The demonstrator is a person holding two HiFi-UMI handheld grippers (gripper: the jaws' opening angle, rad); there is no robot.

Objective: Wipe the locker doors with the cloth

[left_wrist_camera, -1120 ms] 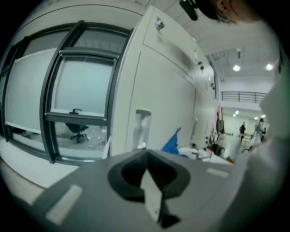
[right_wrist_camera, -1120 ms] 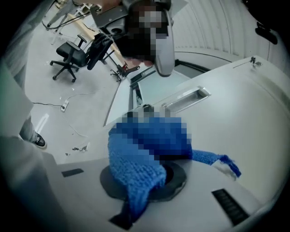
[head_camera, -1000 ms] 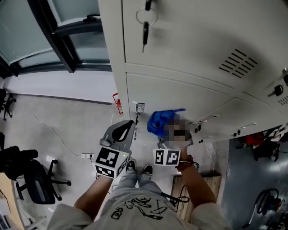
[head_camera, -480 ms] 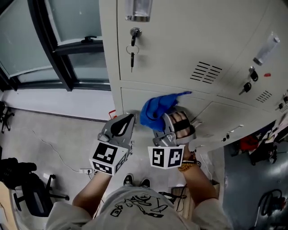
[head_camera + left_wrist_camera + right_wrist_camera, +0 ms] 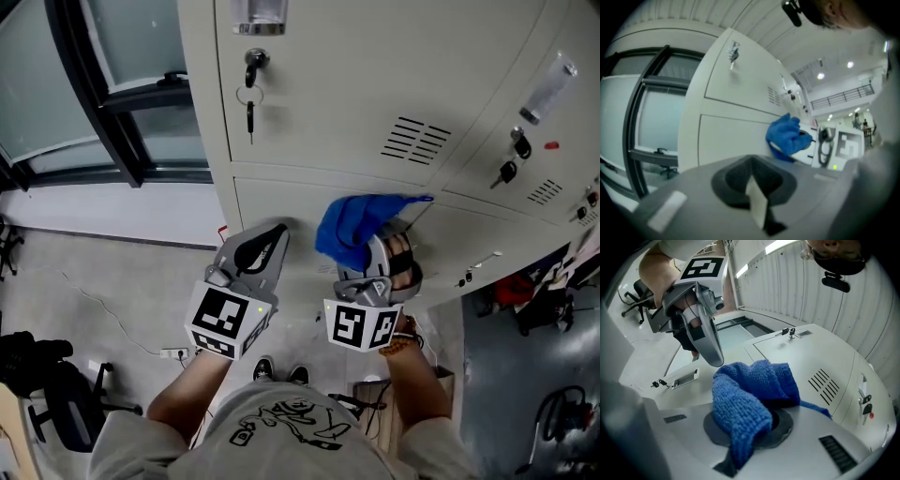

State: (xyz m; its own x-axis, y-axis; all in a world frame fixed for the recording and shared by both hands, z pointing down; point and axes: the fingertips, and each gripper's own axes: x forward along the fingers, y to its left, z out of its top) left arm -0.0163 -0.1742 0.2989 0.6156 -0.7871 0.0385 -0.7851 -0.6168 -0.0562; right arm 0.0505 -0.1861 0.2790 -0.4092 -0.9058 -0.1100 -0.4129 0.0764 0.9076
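right tongs (image 5: 367, 255) clamp a bunched blue cloth (image 5: 356, 223), seen from the head view up against the front of a bank of pale grey lockers, just below the seam between the upper locker door (image 5: 375, 66) and the lower locker door (image 5: 277, 199). in the right gripper view the cloth (image 5: 752, 397) spills out over the jaws and hides their tips, one corner trailing off to the right. left tongs (image 5: 267, 246) hang just beside it to the left, jaws pressed together with nothing between them, as the left gripper view shows (image 5: 757, 206). a bunch of keys (image 5: 248, 94) dangles from the upper door's lock, and a panel of vent slots (image 5: 415, 141) sits to its right. far below lie the floor (image 5: 103, 272) and a black office chair (image 5: 52, 380).
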